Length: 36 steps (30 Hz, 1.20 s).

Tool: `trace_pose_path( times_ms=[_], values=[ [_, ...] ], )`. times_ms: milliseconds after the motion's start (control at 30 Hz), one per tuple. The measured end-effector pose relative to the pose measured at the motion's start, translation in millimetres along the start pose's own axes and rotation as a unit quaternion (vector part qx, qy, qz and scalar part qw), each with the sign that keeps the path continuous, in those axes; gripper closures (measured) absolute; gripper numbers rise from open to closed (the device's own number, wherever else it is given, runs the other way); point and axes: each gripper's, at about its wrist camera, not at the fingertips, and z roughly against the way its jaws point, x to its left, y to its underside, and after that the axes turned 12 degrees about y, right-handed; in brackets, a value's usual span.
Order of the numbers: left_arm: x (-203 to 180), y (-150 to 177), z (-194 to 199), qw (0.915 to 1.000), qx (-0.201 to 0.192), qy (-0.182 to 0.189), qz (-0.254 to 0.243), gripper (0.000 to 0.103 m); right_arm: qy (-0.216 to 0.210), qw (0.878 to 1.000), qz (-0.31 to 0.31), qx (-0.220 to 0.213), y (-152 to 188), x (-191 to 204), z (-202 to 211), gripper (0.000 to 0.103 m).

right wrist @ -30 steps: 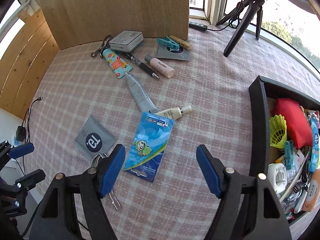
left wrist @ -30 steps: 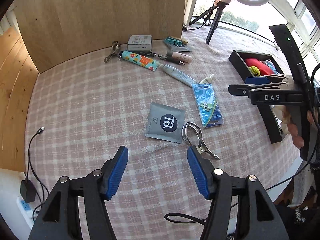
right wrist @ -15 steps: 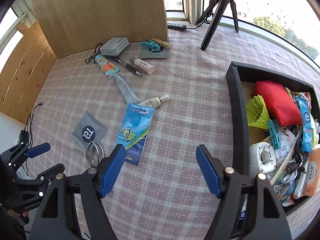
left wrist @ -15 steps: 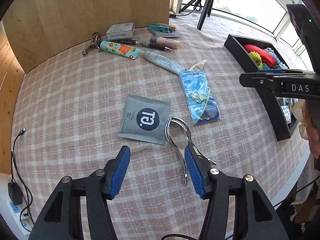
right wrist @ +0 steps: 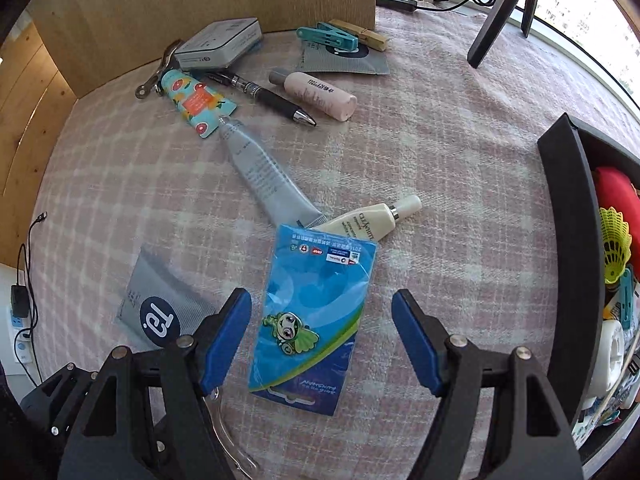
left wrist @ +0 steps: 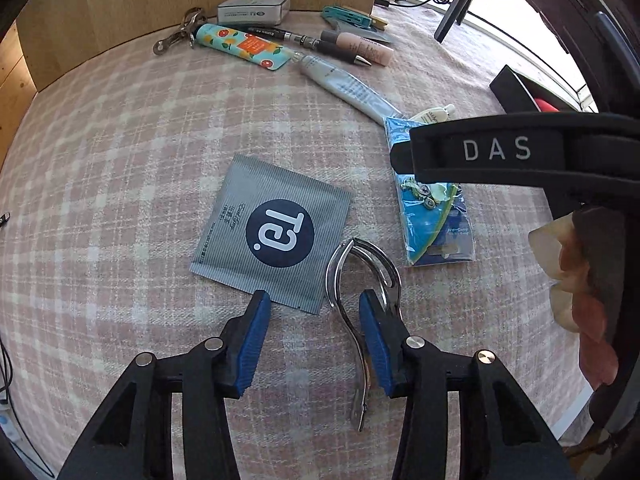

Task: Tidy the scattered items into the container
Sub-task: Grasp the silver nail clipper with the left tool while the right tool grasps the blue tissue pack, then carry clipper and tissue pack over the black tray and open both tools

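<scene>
One metal clip [left wrist: 362, 280] lies lengthwise, handles toward the open left tool [left wrist: 312, 316].

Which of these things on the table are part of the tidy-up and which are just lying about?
Part of the job:
black container
metal clip
grey sachet
blue card packet
grey tube
pen

Just there:
tripod
charging cable

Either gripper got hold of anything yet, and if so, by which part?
Nothing is held. The left gripper is open over the metal clip, beside the grey sachet. The right gripper is open, straddling the blue card pack.
</scene>
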Motion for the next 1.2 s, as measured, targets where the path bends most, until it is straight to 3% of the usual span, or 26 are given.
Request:
trace_pose_path(
  times_ms=[200, 333, 433, 667, 733, 1000, 1100, 1200],
  values=[
    [7.2, 6.3, 3.8, 0.9996, -0.019, 0.005, 0.02, 0.065, 0.019, 0.999, 0.024, -0.015, 5.0, 13.1, -6.7, 0.03],
    [2.1, 9.0, 3.6, 0.9997, -0.021, -0.001, 0.01, 0.074, 0.035, 0.997, 0.058, -0.026, 12.1, 14.3, -4.3, 0.043],
    [-1.9, 9.4, 1.7, 0.9997, -0.02, 0.01, 0.01, 0.09, 0.024, 0.997, 0.062, -0.024, 15.9, 7.2, -2.9, 0.046],
    [-6.1, 10.5, 0.8, 0.9995, -0.017, 0.025, 0.014, 0.1, -0.023, 0.999, 0.035, -0.018, 26.0, -13.3, 0.1, 0.048],
    [-5.8, 12.5, 4.7, 0.9992, -0.018, 0.03, 0.017, 0.1, -0.041, 0.999, 0.02, -0.015, 29.2, -21.0, 1.2, 0.048],
    [-15.3, 8.0, 25.9, 0.9985, -0.037, 0.039, 0.01, 0.1, -0.045, 0.998, -0.008, -0.053, 39.4, -52.2, 28.7, 0.048],
    [-27.8, -0.4, 34.9, 0.9979, -0.044, 0.047, -0.005, 0.1, -0.043, 0.996, -0.022, -0.073, 56.9, -73.1, 48.0, 0.048],
    [-47.4, -15.7, 36.3, 0.997, -0.049, 0.056, -0.023, 0.1, -0.049, 0.994, -0.054, -0.081, 42.1, -111.1, 61.9, 0.048]
  ],
)
